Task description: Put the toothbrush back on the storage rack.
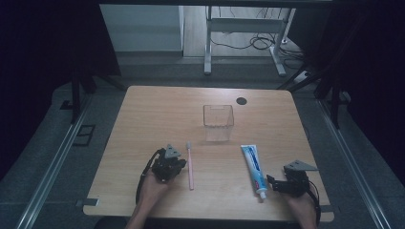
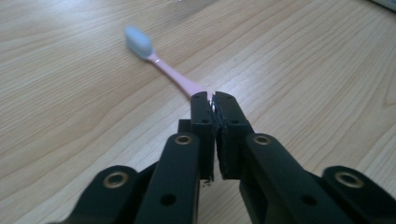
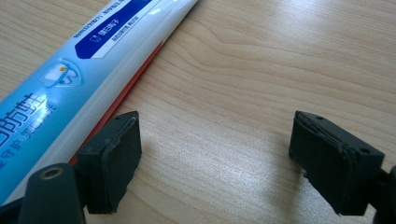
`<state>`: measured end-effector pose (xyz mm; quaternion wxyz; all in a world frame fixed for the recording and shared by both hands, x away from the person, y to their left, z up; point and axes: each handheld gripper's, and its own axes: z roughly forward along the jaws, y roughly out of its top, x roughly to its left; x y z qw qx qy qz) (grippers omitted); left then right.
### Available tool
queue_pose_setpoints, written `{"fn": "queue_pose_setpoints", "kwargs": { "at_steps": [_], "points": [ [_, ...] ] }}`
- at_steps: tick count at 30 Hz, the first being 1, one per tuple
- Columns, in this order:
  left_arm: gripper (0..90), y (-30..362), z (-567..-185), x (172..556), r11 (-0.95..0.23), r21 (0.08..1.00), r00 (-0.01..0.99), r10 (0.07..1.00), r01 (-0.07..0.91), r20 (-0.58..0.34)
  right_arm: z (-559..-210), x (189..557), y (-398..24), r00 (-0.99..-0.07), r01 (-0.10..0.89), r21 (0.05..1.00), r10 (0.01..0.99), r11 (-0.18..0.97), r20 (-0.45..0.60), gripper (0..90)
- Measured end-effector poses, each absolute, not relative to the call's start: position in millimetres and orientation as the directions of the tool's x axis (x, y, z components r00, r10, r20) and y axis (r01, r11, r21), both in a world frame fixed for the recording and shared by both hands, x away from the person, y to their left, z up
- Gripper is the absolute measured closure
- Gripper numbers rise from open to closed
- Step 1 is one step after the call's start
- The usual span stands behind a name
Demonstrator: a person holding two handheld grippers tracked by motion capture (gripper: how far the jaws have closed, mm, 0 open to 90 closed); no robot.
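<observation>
Wooden table under dim light, seen from above, with dark floor and desk legs beyond its far edge. Near the middle of the table stands a clear plastic cup, upright. A pink toothbrush lies in front of the cup and to its left, head toward the far edge. A blue-and-white toothpaste tube lies to the cup's right, cap toward the person.

Left hand: forearm enters from the bottom edge and angles toward the toothbrush; the left gripper points across the table at the brush's handle. In the left gripper view the jaws are pressed together on the pink handle, the bristle head projecting beyond the tips, low over the wood.

Right hand: rests near the table's front right corner, with the right gripper pointing left toward the tube's cap end. In the right gripper view the jaws stand wide apart with bare wood between them; the tube lies just outside one jaw, whether touching it cannot be told.
</observation>
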<state>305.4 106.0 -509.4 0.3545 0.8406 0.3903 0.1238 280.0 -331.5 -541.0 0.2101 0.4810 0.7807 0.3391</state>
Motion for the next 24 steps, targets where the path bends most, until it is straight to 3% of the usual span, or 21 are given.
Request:
{"fn": "queue_pose_setpoints", "kwargs": {
  "at_steps": [24],
  "points": [
    [89.4,75,-527,302,-0.502,0.659,0.716,0.693,0.56,-0.081,-541,280,-331,-0.445,0.613,0.729,0.895,0.305,0.0,15.0]
  ]
}}
